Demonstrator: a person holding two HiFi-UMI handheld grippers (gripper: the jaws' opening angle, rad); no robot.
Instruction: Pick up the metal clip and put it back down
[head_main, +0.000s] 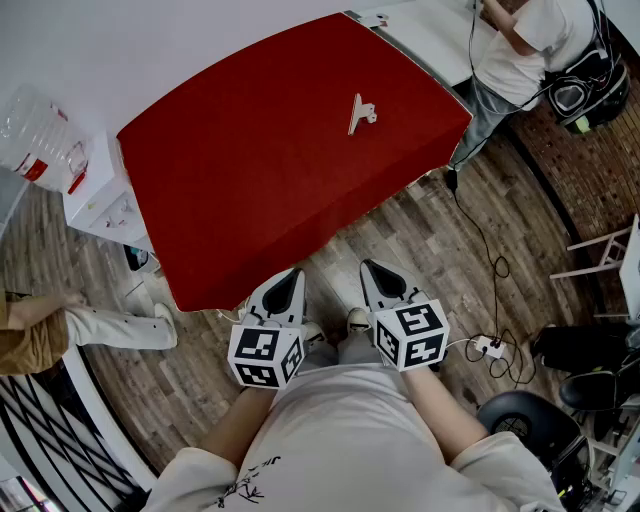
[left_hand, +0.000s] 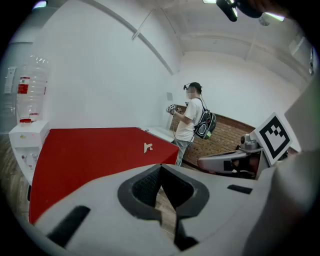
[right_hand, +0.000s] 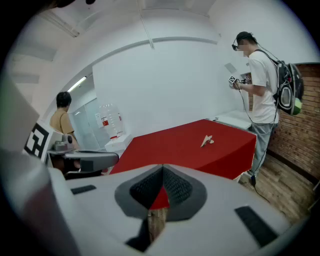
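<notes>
A small metal clip (head_main: 361, 114) lies on the red table (head_main: 260, 170), toward its far right part; it also shows as a pale speck in the left gripper view, metal clip (left_hand: 148, 147), and in the right gripper view, metal clip (right_hand: 207, 141). Both grippers are held close to my body, short of the table's near edge. The left gripper (head_main: 289, 284) has its jaws together, with nothing between them. My right gripper (head_main: 377, 274) is likewise shut and empty. The clip lies far ahead of both.
A water dispenser with a bottle (head_main: 45, 150) stands at the table's left. One person (head_main: 520, 50) stands beyond the far right corner; a seated person (head_main: 60, 325) is at the left. Cables and a power strip (head_main: 487, 346) lie on the wooden floor, with chairs (head_main: 530, 420) at right.
</notes>
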